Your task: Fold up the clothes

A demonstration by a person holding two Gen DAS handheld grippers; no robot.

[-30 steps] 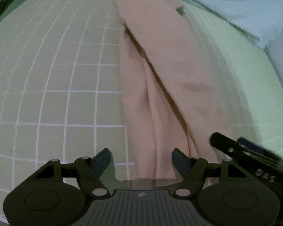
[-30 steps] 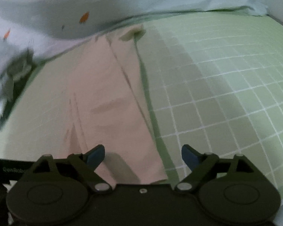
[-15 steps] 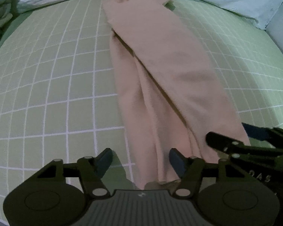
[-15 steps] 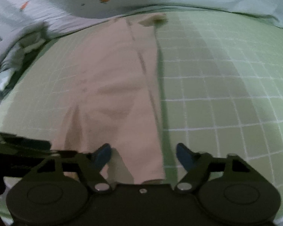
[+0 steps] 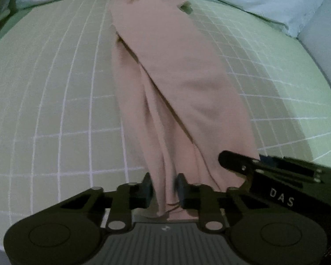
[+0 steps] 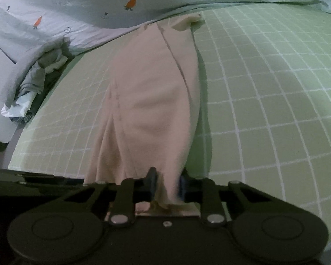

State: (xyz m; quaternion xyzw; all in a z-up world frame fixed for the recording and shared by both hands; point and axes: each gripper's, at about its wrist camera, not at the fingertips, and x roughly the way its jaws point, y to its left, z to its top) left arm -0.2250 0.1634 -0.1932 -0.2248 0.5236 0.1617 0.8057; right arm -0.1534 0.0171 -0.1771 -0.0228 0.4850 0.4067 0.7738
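Your left claw (image 5: 164,188) and right claw (image 6: 167,186) each pinch the near hem of the pink garment (image 5: 178,84). Only your right view shows the grey clothes pile (image 6: 39,75) left of the garment, on the carrot-print bedding (image 6: 81,11).

Green white-grid bedsheet (image 6: 264,92); pale carrot-print quilt (image 6: 81,4) bunched behind; grey clothes heap (image 6: 39,75) left; dim light.

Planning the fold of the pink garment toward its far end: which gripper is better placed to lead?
Neither clearly. The left gripper and right gripper are both shut on the near hem of the garment, side by side. Probably they should lift together; the left holds the more bunched edge.
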